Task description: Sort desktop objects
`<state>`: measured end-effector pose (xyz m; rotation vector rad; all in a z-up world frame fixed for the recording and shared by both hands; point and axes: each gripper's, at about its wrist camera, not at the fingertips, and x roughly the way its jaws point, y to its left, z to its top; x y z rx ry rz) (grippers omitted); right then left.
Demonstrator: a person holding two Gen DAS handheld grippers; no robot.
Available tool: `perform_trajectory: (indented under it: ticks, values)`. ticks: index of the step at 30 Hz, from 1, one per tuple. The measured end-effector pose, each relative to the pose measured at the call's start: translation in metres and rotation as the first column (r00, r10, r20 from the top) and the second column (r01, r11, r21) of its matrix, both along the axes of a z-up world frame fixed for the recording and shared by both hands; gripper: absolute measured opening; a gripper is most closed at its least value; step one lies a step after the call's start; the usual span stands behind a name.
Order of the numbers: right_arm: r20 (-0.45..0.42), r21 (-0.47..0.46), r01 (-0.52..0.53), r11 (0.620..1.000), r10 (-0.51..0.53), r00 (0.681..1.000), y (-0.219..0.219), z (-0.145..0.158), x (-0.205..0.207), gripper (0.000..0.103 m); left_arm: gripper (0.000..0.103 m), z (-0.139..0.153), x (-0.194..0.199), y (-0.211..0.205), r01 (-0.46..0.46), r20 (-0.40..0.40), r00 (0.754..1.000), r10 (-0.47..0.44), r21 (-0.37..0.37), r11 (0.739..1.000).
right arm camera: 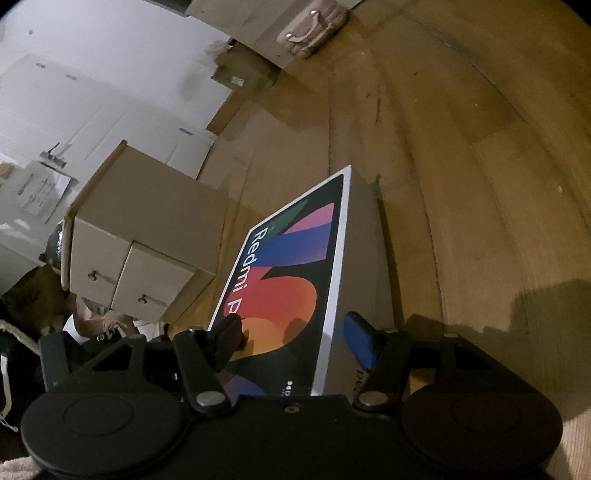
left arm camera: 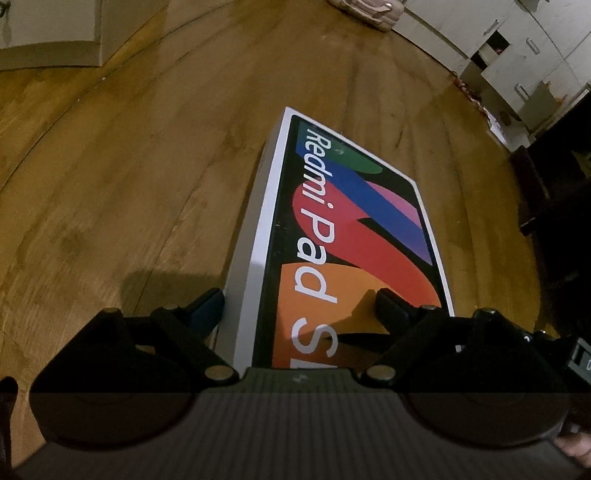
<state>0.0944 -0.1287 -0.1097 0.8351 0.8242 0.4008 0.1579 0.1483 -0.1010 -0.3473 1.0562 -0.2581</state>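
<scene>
A flat Redmi Pad box (left arm camera: 343,236) with a colourful black-framed lid lies on the wooden floor (left arm camera: 129,184). My left gripper (left arm camera: 299,306) is open around the box's near end, one finger beside its left side, the other over its lid. In the right wrist view the same box (right arm camera: 295,280) appears tilted. My right gripper (right arm camera: 291,332) is open astride its near end, the left finger over the lid, the blue-padded right finger (right arm camera: 360,341) beside its right side.
A cardboard drawer unit (right arm camera: 140,243) stands left of the box. A beige bag (right arm camera: 314,29) lies at the far end of the floor. White cabinets (left arm camera: 517,55) line the far right; dark furniture (left arm camera: 554,206) stands at the right edge.
</scene>
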Motion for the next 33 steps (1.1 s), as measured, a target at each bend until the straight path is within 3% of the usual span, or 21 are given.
perform_trajectory:
  ticks: [11, 18, 25, 33]
  values:
    - [-0.016, -0.010, -0.019, 1.000, 0.019, 1.000, 0.002, -0.005, 0.000, 0.068, 0.089, -0.009, -0.008, 0.006, -0.034, -0.032, 0.999, 0.033, -0.018, 0.999]
    - [-0.027, 0.007, -0.034, 0.999, 0.034, 0.999, 0.000, -0.007, -0.001, 0.068, 0.089, -0.014, -0.009, 0.001, -0.024, -0.061, 0.998, 0.025, 0.013, 1.000]
    - [-0.044, -0.033, -0.058, 0.998, 0.057, 0.997, 0.003, -0.008, -0.001, 0.068, 0.090, -0.012, -0.010, -0.005, -0.010, -0.042, 0.999, 0.011, 0.035, 0.999]
    - [-0.088, 0.017, -0.056, 0.998, 0.057, 0.994, -0.006, -0.014, 0.027, 0.068, 0.089, -0.003, 0.004, 0.015, -0.038, -0.061, 0.998, 0.034, -0.061, 0.997]
